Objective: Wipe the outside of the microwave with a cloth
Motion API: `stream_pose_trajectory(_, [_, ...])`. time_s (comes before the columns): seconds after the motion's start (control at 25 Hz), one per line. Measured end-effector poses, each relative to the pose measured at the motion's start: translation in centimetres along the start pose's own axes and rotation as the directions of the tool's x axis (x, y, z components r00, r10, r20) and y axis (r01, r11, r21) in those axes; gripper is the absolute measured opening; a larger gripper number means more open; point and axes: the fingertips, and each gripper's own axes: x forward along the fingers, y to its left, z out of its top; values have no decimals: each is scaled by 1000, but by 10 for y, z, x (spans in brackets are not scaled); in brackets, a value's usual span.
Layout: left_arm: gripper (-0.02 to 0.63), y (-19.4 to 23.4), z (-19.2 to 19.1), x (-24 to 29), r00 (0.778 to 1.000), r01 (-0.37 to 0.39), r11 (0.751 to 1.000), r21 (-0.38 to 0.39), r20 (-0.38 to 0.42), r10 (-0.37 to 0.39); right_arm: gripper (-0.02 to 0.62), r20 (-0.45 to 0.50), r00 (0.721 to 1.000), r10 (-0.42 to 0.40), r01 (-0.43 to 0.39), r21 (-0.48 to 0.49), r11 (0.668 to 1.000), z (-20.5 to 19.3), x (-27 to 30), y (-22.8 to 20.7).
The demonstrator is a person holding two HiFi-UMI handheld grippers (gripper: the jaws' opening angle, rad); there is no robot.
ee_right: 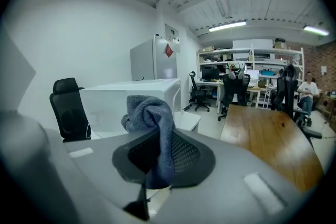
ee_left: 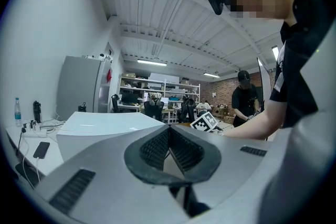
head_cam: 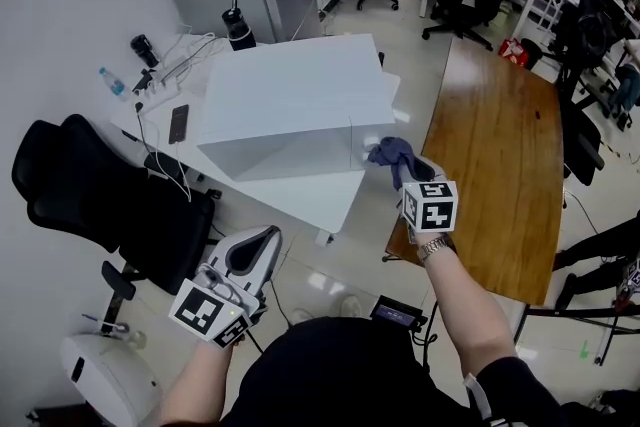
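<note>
Your right tool (head_cam: 408, 177) grips the blue-grey cloth (head_cam: 390, 153), held just beside the front right corner of the white microwave (head_cam: 290, 85) on the counter (head_cam: 335, 200). Your left tool (ee_left: 169, 149) is clenched on nothing, well back. You seem to be approaching a wipe: next, press the cloth flat against that side and sweep across.

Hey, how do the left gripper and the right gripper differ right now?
The left gripper is shut on nothing; the right gripper is clamped on a blue-grey cloth. The left gripper hangs back from the microwave; the right gripper is up at its near corner. Both carry marker cubes.
</note>
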Motion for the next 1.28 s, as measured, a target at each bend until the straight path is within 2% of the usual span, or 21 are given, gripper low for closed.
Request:
stream_pose_trajectory(0.28, [6, -11, 5, 6, 1000, -15, 1000, 9, 13, 15, 46, 81, 992, 94, -93, -17, 996, 30, -41, 24])
stream_pose_trajectory(0.68, [6, -6, 19, -3, 998, -47, 998, 30, 43, 46, 46, 207, 951, 230, -217, -84, 973, 83, -105, 87])
stream_pose_trajectory(1.0, [5, 8, 27, -26, 996, -76, 997, 34, 51, 74, 48, 254, 923, 288, -264, -124, 957, 104, -143, 140])
stream_pose_trajectory(1.28, [5, 19, 33, -41, 994, -74, 997, 29, 78, 72, 46, 253, 910, 330, -301, -147, 942, 106, -155, 175])
